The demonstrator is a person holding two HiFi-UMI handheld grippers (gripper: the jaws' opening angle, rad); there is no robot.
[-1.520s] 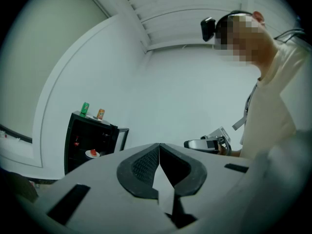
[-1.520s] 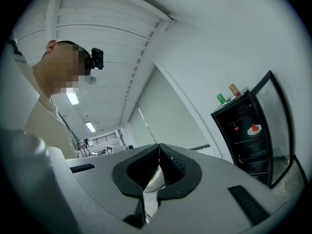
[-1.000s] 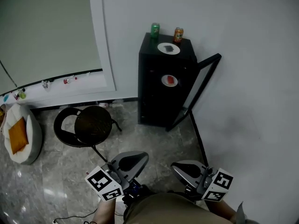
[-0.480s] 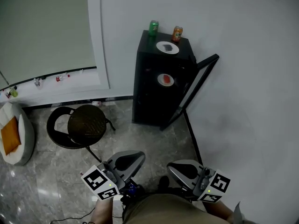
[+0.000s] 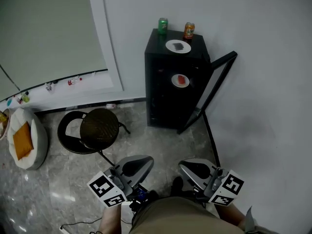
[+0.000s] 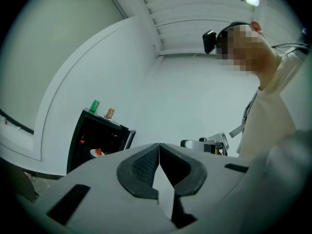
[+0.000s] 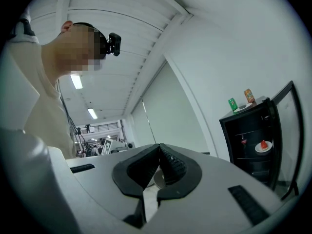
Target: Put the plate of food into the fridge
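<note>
The left gripper [image 5: 135, 165] and right gripper [image 5: 195, 169], both shut tight on nothing, are held level at the person's waist. They face the black fridge [image 5: 165, 91] at 12 o'clock and are well apart from it. Over the past second both drifted slightly sideways and the head view swayed with them; nothing else shifted. The plate of red food [image 5: 180, 80] remains on a shelf inside, with the door [image 5: 216, 82] still swung out toward 1 o'clock. The placing therefore appears done, unless the task means the second plate [image 5: 178, 46] on top, just in front of a green can [image 5: 163, 25] and an orange can [image 5: 188, 30]. Only the head view shows the stool [image 5: 99, 126] at 10 o'clock. Only the right gripper view shows a lit hall [image 7: 97, 130] behind the person, at its 9 o'clock.
</note>
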